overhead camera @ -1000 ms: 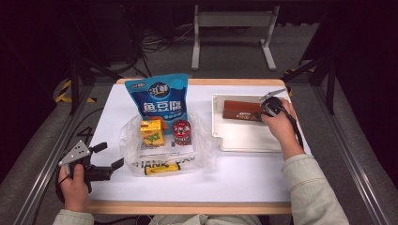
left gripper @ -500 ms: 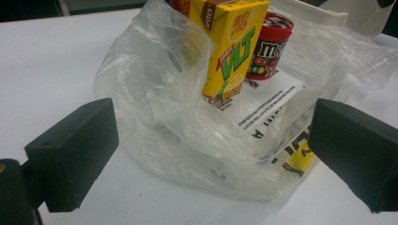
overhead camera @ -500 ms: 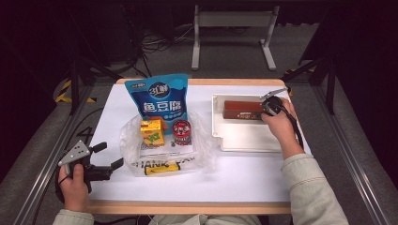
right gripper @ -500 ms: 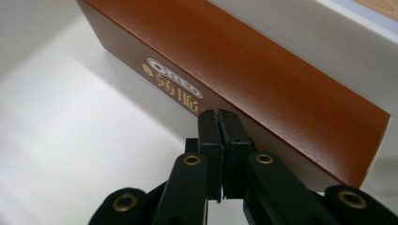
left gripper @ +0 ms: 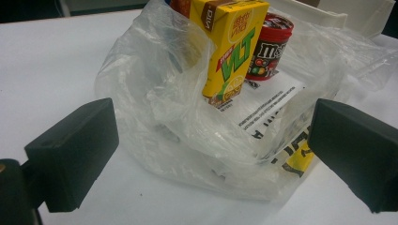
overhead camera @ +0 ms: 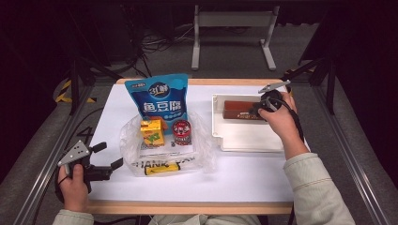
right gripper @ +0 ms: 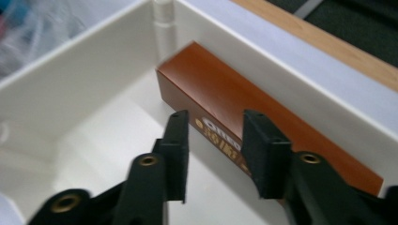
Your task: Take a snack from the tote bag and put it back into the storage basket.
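Right gripper (right gripper: 213, 157) jaws have just been opening, nothing between them now; it has lifted off the brown box (right gripper: 263, 117), so that box reads as placed. Box lies in the white tray (overhead camera: 244, 140), along the 12 o'clock wall. Left gripper (left gripper: 211, 154) released, jaws wide, facing the plastic bag (left gripper: 187, 140). White tabletop (overhead camera: 244, 178), dark room, grey floor.

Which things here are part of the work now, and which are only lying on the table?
Part of the work:
- brown box, lying in the white tray
- right gripper, jaws just opened, nothing between them

Just lying about:
- plastic bag
- yellow drink carton
- red candy tub
- blue snack pouch
- left gripper, open
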`<state>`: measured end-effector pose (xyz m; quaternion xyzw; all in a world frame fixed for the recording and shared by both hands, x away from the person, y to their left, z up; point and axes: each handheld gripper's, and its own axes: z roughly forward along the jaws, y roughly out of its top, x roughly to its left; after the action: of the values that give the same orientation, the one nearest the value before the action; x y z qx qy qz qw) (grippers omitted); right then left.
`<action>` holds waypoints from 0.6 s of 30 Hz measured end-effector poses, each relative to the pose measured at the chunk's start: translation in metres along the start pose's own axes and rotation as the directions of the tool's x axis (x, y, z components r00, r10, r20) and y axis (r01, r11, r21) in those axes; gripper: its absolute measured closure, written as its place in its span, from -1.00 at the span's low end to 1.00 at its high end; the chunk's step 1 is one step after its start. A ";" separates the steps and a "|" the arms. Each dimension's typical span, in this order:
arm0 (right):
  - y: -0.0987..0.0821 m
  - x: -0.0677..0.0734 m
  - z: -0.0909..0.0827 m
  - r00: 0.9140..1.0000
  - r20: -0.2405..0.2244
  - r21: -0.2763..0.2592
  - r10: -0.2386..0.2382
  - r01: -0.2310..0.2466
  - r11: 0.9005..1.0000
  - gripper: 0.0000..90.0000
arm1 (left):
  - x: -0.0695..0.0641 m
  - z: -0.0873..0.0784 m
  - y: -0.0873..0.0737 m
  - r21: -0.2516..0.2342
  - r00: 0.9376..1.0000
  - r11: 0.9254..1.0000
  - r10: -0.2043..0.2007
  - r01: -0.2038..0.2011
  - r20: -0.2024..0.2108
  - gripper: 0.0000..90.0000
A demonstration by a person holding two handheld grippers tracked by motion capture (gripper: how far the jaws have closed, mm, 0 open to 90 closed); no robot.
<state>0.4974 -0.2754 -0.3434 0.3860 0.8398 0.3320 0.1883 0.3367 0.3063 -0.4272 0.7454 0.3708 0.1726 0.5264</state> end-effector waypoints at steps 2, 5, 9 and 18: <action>0.007 0.004 -0.004 1.000 -0.016 -0.030 -0.001 0.000 1.000 0.17 | 0.000 0.000 0.000 0.001 1.000 1.000 0.000 0.000 0.002 -0.93; 0.017 0.012 -0.010 0.999 -0.043 -0.089 0.008 -0.012 0.996 -0.02 | 0.000 0.000 0.000 -0.002 1.000 1.000 0.000 0.000 -0.001 -0.93; 0.026 0.020 -0.013 0.998 -0.052 -0.116 -0.017 0.011 0.993 -0.12 | 0.000 0.000 0.000 -0.001 1.000 1.000 0.001 -0.001 -0.002 -0.93; 0.046 0.041 -0.016 0.990 -0.126 -0.175 -0.060 0.037 0.984 -0.29 | -0.001 0.000 0.001 0.005 1.000 1.000 0.005 -0.005 0.004 -0.93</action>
<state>0.4868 -0.2283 -0.3017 0.3249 0.8277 0.4233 0.1736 0.3365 0.3051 -0.4265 0.7482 0.3682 0.1715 0.5247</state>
